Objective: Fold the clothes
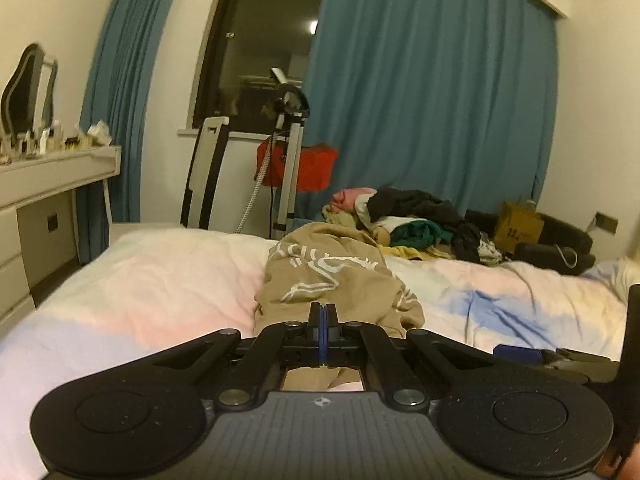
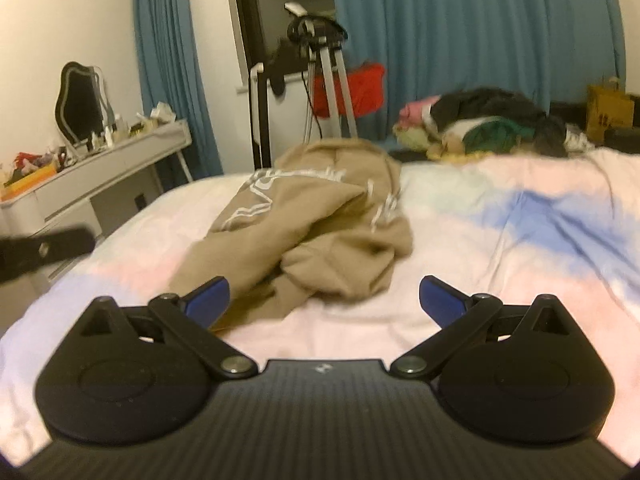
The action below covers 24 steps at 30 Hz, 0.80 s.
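Bed (image 2: 500, 208) holds crumpled tan garment (image 2: 320, 216) lengthwise.

A bed (image 2: 480, 240) with a pink, white and blue cover is seen. A crumpled tan garment (image 2: 320, 232) lies mid-bed; a clothes pile (image 2: 480, 128) lies at the far edge.

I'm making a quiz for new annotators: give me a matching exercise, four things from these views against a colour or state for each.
Things:
1. left gripper
2. right gripper
3. tan hoodie
4. curtains

States or colours:
A. blue, hanging by the window
B. jaws wide open
C. crumpled on the bed
D. jaws shut

Pairs: 1-D, 2-B, 3-C, 4-A
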{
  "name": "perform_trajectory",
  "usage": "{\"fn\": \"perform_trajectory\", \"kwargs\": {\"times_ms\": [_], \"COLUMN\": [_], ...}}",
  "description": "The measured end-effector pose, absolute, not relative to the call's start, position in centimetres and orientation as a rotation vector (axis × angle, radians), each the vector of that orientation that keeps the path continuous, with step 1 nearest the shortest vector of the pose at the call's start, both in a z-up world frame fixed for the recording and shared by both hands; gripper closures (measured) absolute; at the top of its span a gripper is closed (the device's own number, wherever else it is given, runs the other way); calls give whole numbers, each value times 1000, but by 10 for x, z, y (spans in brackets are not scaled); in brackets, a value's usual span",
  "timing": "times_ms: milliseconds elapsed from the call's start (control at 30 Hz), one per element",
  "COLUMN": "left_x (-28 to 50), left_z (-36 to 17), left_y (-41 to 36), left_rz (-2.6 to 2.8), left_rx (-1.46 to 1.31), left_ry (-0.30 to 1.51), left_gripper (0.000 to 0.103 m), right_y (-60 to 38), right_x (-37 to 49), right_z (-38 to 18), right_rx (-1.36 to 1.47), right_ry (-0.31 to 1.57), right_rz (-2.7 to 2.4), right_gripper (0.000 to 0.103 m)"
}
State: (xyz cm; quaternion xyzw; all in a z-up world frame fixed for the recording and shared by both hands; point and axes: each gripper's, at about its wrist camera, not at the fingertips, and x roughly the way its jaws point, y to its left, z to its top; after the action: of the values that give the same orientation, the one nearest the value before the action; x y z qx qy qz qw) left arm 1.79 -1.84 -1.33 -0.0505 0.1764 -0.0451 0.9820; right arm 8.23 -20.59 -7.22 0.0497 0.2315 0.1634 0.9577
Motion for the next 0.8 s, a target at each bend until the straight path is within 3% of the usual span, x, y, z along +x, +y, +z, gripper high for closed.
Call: {"fn": "perform_trajectory", "kwargs": {"times_ms": [233, 267, 300, 333, 400, 467, 533, 567, 667, 733, 800], "left_x": [39, 43, 48, 53, 63, 74, 84, 89, 102, 108, 113], "left_z": [-38, -43, -48, -53, -66, -78, -91, -96, -109, -113, -111], "left_y": [-20, -21, -21, -22, -27, -32, -40, -45, -53, -53, -44], "left_rz": [-125, -126, -127, -129, -135, -121, -74, -55, -18, 9, 36], "left_rx": [-48, -40, -33, -20, 22, 74, 136, 161, 223, 226, 152], "left_ry": [444, 457, 471, 484, 510, 521, 525, 526, 500, 478, 470], "left_gripper": [86, 85, 85, 84, 83, 74, 51, 49, 49, 55, 70], "right_y": [-178, -175, -174, -172, -170, -167, -164, -161, -159, -161, -166], "right_x": [99, 107, 115, 123, 136, 146, 154, 157, 165, 168, 170], "right_z": [-87, -90, -94, -99, -109, -118, -125, -128, -130, -129, -125], "right_rx": [-40, -56, -69, -82, -107, -124, -137, -141, -119, -88, -55], "right_ry": [461, 463, 473, 484, 497, 497, 493, 488, 457, 445, 439], "right_rz": [314, 314, 314, 316, 319, 311, 312, 321, 347, 367, 371], "right_gripper": [1, 8, 27, 36, 39, 39, 39, 39, 39, 51, 80]}}
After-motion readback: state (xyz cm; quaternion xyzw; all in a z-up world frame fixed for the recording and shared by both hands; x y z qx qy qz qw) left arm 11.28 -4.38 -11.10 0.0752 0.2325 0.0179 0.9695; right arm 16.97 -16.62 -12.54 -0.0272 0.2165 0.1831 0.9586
